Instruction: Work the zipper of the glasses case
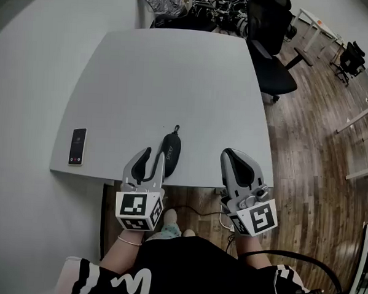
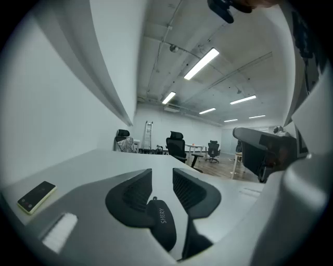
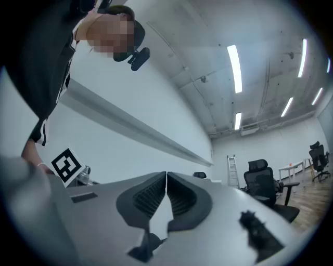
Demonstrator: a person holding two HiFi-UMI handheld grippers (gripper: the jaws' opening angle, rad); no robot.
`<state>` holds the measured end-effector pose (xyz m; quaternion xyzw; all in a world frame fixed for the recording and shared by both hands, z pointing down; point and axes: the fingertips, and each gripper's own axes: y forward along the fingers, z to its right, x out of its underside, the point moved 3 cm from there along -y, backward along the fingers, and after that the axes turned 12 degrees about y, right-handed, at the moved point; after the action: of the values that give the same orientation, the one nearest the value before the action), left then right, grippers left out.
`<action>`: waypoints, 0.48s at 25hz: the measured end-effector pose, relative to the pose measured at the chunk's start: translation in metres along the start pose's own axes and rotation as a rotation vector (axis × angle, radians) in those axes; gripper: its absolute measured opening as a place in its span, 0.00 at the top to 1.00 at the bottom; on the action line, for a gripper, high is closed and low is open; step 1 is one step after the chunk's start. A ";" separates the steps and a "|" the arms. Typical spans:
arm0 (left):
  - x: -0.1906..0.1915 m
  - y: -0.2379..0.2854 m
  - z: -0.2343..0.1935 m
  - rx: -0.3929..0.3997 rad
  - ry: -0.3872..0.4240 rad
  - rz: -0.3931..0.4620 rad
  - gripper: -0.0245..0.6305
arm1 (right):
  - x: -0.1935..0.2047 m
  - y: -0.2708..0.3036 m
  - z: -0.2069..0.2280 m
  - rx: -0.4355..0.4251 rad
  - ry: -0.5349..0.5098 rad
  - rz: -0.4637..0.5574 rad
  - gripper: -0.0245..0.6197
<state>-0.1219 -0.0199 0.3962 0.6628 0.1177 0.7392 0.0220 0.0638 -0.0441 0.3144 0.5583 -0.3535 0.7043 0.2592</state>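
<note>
Left gripper (image 1: pixel 155 154), right gripper (image 1: pixel 228 153) level at table (image 1: pixel 175 81) edge, jaws closed, empty, glasses case (image 1: pixel 171 150) between

Black top (image 1: pixel 190 266) with white wavy marks on the sleeves (image 1: pixel 124 283); thin bracelet (image 1: pixel 130 240) behind the left hand-held gripper (image 1: pixel 153 154). Grey shells, black ribbed pads (image 2: pixel 134 195), black-and-white marker cubes (image 1: pixel 139 210).

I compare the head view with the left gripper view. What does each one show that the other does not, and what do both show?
Only the head view: the marker cube on the left gripper and the person's bracelet. Only the left gripper view: the ceiling lights and a ladder. Both: the glasses case, the phone, the table and the right gripper.
</note>
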 end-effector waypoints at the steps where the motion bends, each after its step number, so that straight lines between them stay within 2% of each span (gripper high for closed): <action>1: 0.004 0.009 -0.004 0.027 -0.011 -0.038 0.78 | 0.001 0.007 0.001 -0.001 0.001 -0.002 0.95; 7: 0.048 0.066 -0.010 0.213 -0.073 -0.298 0.59 | 0.008 0.036 0.007 -0.020 -0.017 -0.006 0.95; 9: 0.068 0.079 -0.008 0.245 -0.121 -0.381 0.53 | 0.008 0.041 0.008 -0.042 -0.021 -0.009 0.95; 12: 0.099 0.095 -0.005 0.255 -0.154 -0.505 0.52 | 0.006 0.050 0.010 -0.082 -0.044 -0.018 0.95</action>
<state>-0.1273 -0.0944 0.5112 0.6642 0.3690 0.6369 0.1307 0.0307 -0.0832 0.3111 0.5658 -0.3823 0.6746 0.2805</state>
